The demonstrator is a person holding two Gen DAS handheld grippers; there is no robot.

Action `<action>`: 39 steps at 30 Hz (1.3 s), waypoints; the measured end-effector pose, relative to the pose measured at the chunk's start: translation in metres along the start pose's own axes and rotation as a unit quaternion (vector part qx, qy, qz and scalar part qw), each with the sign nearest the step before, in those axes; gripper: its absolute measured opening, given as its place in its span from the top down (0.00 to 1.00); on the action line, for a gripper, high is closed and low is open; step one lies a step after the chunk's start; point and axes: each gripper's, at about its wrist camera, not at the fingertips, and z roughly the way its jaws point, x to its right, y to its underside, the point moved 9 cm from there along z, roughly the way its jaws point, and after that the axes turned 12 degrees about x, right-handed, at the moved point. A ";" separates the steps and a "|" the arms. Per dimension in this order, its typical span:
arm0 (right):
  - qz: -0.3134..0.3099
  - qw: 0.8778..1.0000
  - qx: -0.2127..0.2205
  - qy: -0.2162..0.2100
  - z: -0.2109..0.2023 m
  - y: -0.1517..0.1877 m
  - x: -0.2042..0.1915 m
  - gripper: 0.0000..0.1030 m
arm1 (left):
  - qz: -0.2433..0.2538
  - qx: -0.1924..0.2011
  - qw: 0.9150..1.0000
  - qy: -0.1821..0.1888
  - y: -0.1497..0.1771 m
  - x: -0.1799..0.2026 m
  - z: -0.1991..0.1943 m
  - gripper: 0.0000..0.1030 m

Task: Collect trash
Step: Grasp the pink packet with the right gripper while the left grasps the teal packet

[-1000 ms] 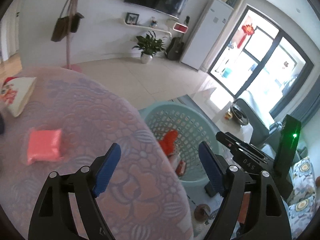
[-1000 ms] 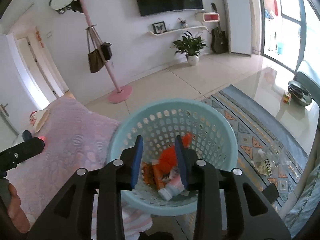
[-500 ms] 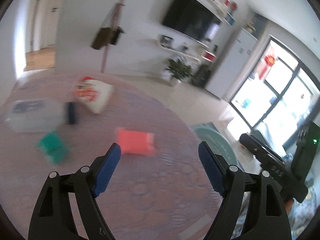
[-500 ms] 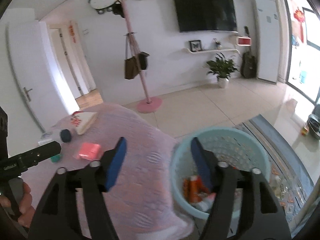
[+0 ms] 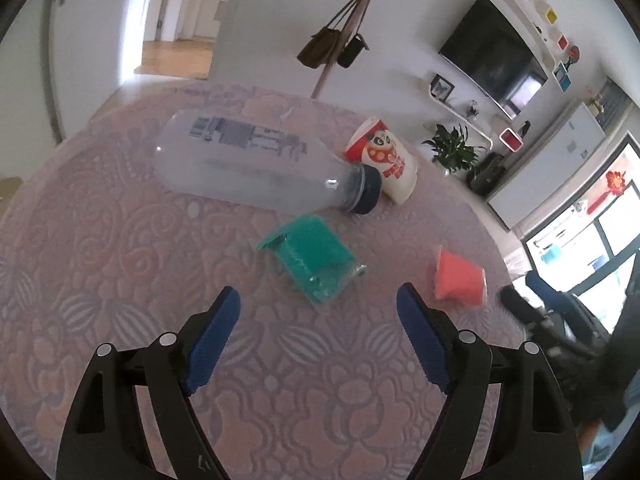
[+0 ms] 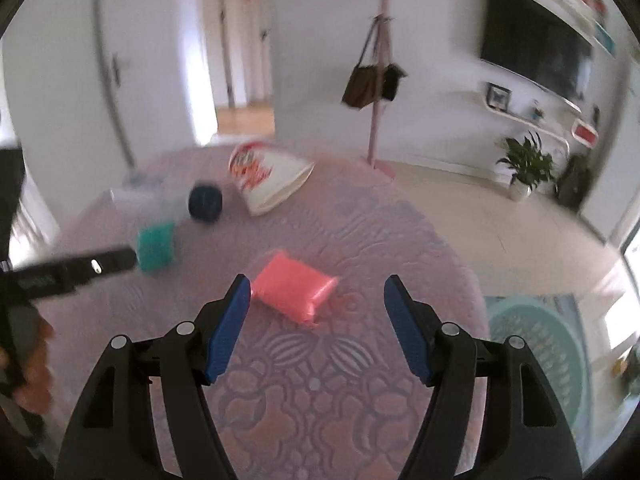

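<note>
- Left gripper [image 5: 318, 306]: jaws spread wide, nothing held, poised above the patterned tablecloth [image 5: 120, 248]
- Right gripper [image 6: 317, 300]: jaws likewise spread and empty, angled down toward the table; its view is blurred
- Green packet [image 5: 314, 258]: seen just ahead of the left gripper, centred on the gap between the blue fingers [image 5: 214, 338], with its long axis running diagonally from near right to far left, so some wrist rotation is judged necessary for a grip across the narrow side
- Pink packet [image 6: 294, 290]: seen directly ahead of the right gripper and slightly toward its left finger, almost at the fingertip line, with its long axis lying obliquely across the opening; in the left wrist view it is placed to the right of the left gripper, so the right gripper is judged the nearer tool for it
- Plastic bottle [image 5: 256, 164]: laid on its side beyond the green packet, its dark cap pointing right
- Paper cup [image 5: 386, 160]: tipped over, just beyond the bottle cap, apparently touching it
- Laundry basket [image 6: 536, 348]: seen on the floor, low to the right of the right gripper, beyond the table edge; it is judged the destination for the trash
</note>
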 end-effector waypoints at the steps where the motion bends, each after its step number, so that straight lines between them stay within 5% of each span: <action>1: -0.010 1.000 -0.007 0.000 0.007 0.004 -0.003 0.36 | -0.001 0.000 1.000 -0.001 -0.003 -0.001 0.003 0.24; 20: -0.025 0.998 -0.048 -0.011 0.054 0.012 -0.005 0.32 | 0.107 0.026 0.992 -0.065 -0.003 0.009 0.027 0.57; 25: -0.024 0.998 -0.051 -0.019 0.050 0.016 -0.007 0.63 | 0.118 0.027 0.991 -0.060 0.002 0.013 0.024 0.61; 39: 0.032 0.998 0.024 -0.052 0.006 0.002 0.005 0.66 | 0.149 0.045 0.988 -0.014 0.015 0.050 -0.010 0.62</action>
